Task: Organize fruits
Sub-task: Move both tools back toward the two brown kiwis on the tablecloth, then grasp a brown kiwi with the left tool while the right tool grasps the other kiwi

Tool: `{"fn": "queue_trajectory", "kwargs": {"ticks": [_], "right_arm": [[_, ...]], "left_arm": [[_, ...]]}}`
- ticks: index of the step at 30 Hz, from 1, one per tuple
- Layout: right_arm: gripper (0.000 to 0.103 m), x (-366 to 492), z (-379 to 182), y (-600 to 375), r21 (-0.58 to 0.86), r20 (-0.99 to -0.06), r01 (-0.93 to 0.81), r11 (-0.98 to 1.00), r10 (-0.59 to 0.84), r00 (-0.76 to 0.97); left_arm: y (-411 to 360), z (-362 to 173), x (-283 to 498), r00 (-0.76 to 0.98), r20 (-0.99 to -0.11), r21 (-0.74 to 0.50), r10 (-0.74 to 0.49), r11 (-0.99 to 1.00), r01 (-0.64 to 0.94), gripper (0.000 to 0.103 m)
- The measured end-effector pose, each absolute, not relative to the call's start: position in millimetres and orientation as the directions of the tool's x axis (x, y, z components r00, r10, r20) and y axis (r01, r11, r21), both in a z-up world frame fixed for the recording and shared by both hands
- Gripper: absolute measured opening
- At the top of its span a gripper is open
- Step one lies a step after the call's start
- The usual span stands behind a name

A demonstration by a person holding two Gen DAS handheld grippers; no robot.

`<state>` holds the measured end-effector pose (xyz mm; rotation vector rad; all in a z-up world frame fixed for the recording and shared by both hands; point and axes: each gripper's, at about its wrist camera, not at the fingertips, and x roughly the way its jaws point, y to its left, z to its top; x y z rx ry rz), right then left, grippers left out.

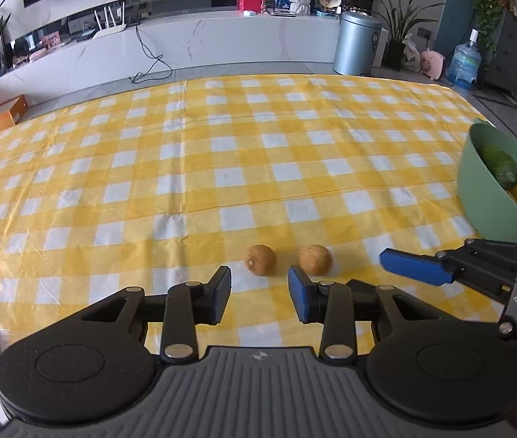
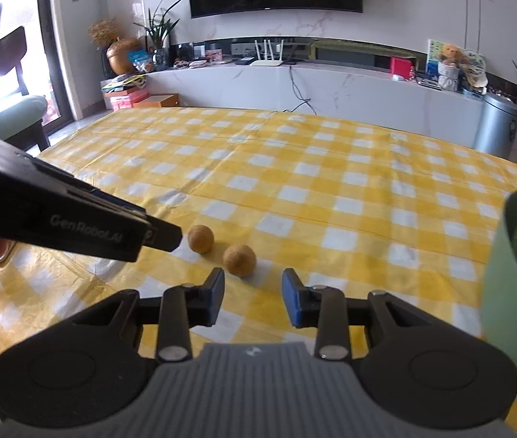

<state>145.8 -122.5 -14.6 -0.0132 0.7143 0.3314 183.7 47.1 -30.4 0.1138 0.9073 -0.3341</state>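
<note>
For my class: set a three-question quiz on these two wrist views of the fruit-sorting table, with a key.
1. True or false: both brown round fruits lie on the checked tablecloth, outside the green bowl.
2. Multiple choice: what lies between the left gripper's fingers? A) a brown fruit B) the avocado C) nothing
3. Fill in: the right gripper holds ____.

Key: 1 true. 2 C: its jaws stand apart, just short of the fruit. 3 nothing: its jaws are open, the nearer brown fruit just beyond them.
</note>
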Motion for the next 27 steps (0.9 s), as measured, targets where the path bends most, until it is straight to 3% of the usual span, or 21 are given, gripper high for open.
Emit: {"fn": "queue_trajectory", "kwargs": {"ticks": [13,19,27], "right_arm": [[0.028,173,-34,-104,0.053,-0.630,-0.317,0.947,0.278,0.725],[0.022,173,-38,-101,0.052,-0.635,-0.335,0.941,0.290,0.716],[0.022,171,-40,-103,0.061,-0.629,-0.334,0.941,0.295,0.719]], "left_arm": [[59,-53,201,0.593,-0.745,-0.173,-0.307,0.946,0.273,0.040],[53,-61,203,0.586,-0.755,-0.150,-0.296,0.947,0.285,0.039],[47,-66,204,0.598,-0.747,-0.131,-0.291,0.946,0.297,0.034]]}}
